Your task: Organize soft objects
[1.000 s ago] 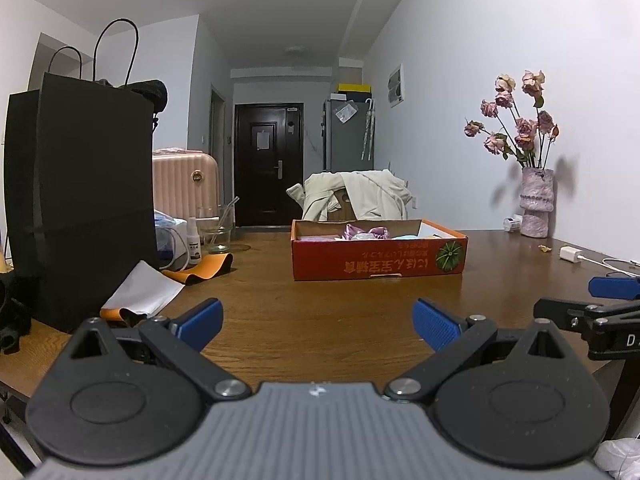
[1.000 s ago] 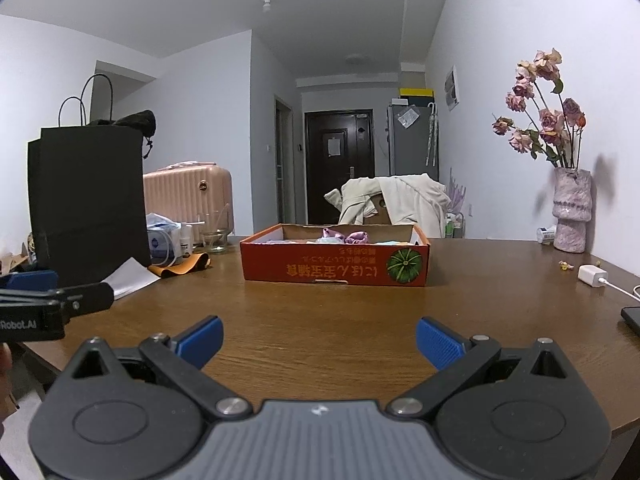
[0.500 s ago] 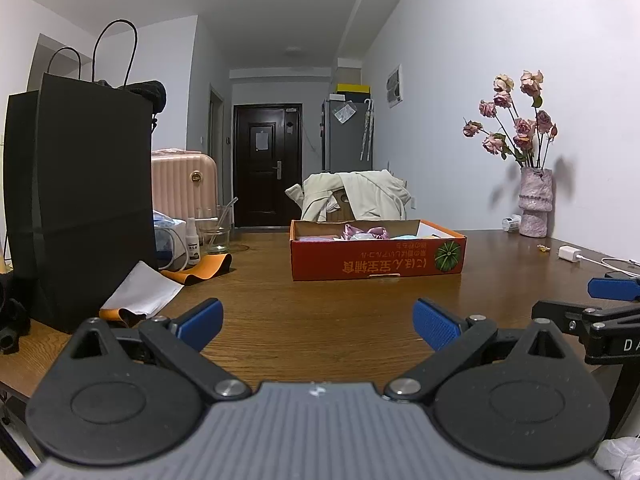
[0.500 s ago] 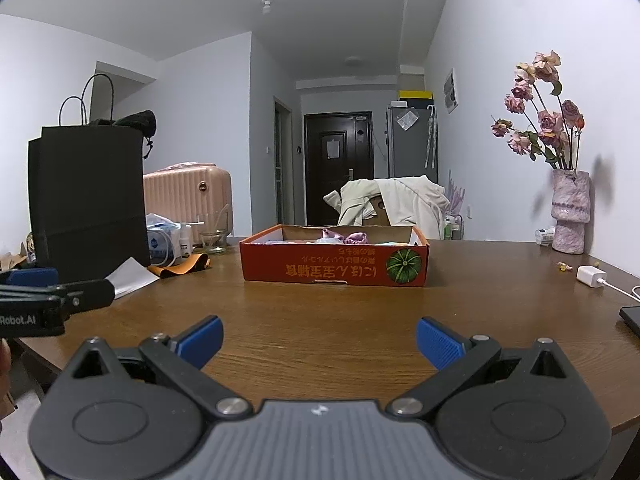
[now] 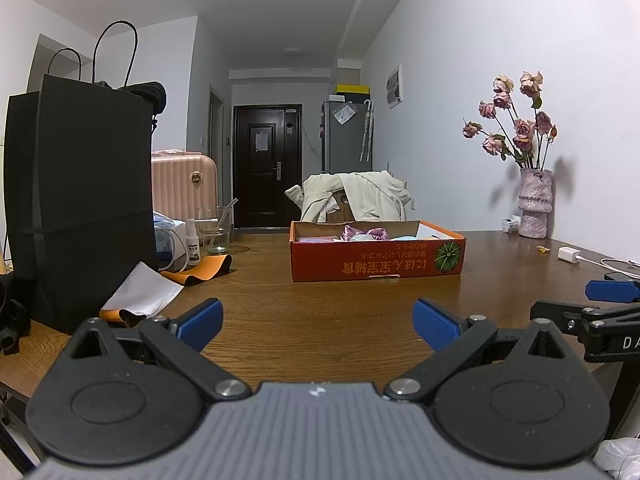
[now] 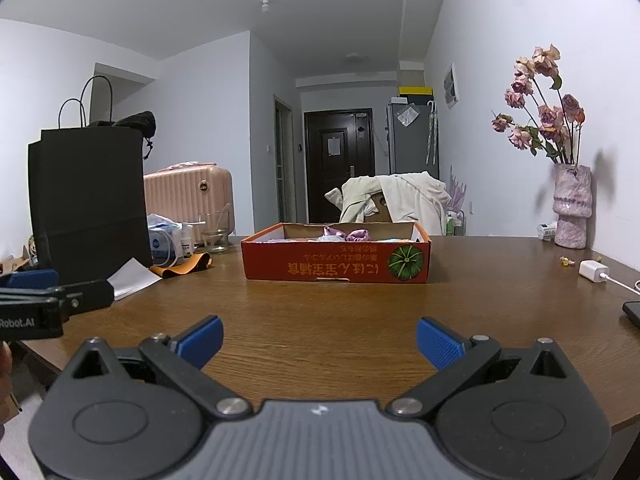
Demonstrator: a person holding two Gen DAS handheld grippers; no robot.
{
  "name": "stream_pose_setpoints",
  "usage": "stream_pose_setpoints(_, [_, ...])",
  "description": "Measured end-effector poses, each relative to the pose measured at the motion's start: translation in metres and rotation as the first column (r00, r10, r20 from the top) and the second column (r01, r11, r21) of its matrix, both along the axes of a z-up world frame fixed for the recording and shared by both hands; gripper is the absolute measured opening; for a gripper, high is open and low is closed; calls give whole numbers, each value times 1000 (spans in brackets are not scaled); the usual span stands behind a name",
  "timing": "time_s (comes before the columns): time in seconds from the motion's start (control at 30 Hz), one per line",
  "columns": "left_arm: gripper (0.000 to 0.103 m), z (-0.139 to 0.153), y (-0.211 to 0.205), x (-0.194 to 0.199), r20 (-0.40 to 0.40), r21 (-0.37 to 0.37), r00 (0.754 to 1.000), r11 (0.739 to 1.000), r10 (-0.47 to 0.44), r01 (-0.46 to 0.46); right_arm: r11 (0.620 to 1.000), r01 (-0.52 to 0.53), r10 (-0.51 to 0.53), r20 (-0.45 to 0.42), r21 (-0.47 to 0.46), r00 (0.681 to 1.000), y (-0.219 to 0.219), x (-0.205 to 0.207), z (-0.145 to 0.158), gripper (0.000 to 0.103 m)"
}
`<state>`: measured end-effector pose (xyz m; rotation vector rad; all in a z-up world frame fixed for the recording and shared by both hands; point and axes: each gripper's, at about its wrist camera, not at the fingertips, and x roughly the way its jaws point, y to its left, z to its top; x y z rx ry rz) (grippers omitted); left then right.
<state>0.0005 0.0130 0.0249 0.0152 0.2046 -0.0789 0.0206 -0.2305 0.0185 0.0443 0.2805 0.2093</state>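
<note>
Looking fwd from left wrist view: left claw sits low centre of frame, blue pads spread wide, nothing btwn them, hovering over near edge of the wooden counter. Orange cardboard box stands mid-frame, well apart from the claw, w/ printed text and a green pumpkin graphic on its front wall. Soft objects, purple and pale blue fabric bits, lie inside the box, only tops showing over the rim. Black paper bag stands upright at left; white paper and an orange strip lie at its foot. Vase of dried roses at right by the wall, white charger nearer. Right claw pokes in at right edge, seen side-on.

Right wrist view: right claw low centre, pads apart, empty, above the counter. Box sits centre, soft objects inside. Black bag left, pink suitcase behind it, vase far right, charger near right edge. Left claw enters at left edge, side-on.
</note>
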Motion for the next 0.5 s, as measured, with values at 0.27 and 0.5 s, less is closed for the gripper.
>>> stream_pose_setpoints(0.27, [103,3,1,-2,6,-1,1000,1000,-2,2,1000,4,-4,15,-8,1000,1,-2,-1,103])
stream_pose_setpoints(0.5, [103,5,2,0,5,-2,1000,1000,-2,2,1000,7,-6,20,-14,1000,2,-3,-1,103])
